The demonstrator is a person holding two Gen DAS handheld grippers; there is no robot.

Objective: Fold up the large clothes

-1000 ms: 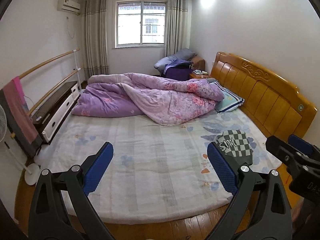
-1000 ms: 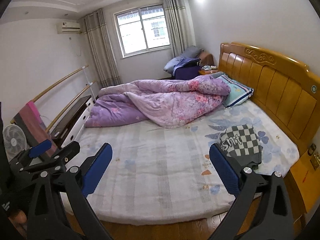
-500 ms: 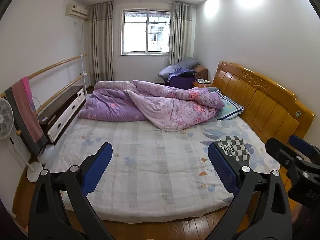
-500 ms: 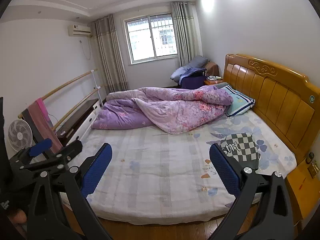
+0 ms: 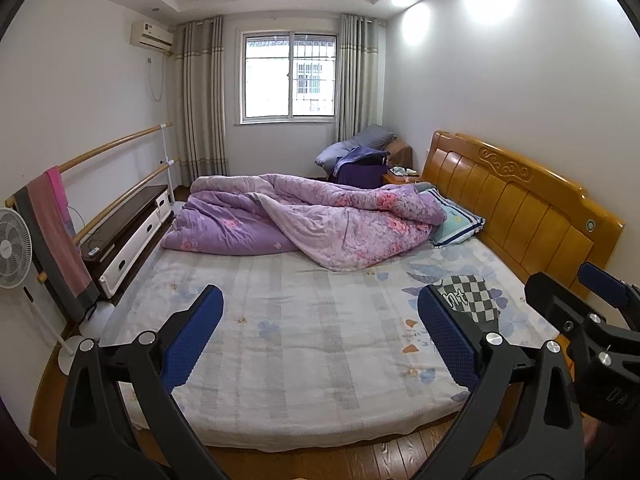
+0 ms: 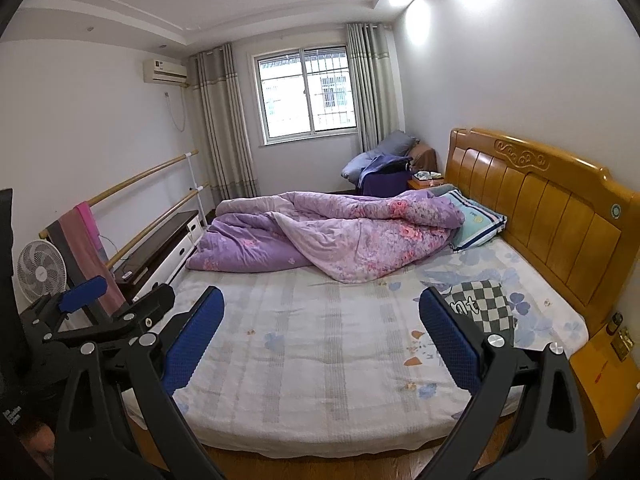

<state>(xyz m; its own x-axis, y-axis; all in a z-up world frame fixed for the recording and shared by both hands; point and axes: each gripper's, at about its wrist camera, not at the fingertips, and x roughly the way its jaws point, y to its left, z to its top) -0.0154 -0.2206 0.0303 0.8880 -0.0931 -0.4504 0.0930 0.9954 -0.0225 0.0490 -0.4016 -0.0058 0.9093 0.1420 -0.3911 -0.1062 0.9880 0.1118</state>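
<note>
A folded black-and-white checkered garment (image 5: 474, 298) with white lettering lies on the bed's right side near the headboard; it also shows in the right wrist view (image 6: 486, 306). My left gripper (image 5: 320, 340) is open and empty, held off the foot of the bed. My right gripper (image 6: 320, 340) is open and empty beside it, also short of the bed. Each gripper shows at the edge of the other's view. The garment is partly hidden behind the right fingers (image 6: 448, 336).
A crumpled purple floral quilt (image 5: 304, 220) covers the far half of the bed, with a pillow (image 5: 456, 220) by the wooden headboard (image 5: 520, 200). A floor fan (image 5: 12, 248), rails with a hanging towel and a low cabinet (image 5: 128, 228) line the left wall. A wooden nightstand (image 6: 600, 368) stands at right.
Both grippers have risen and drawn back from the bed, so more ceiling and room shows. Both jaws stay open. The garment has not moved.
</note>
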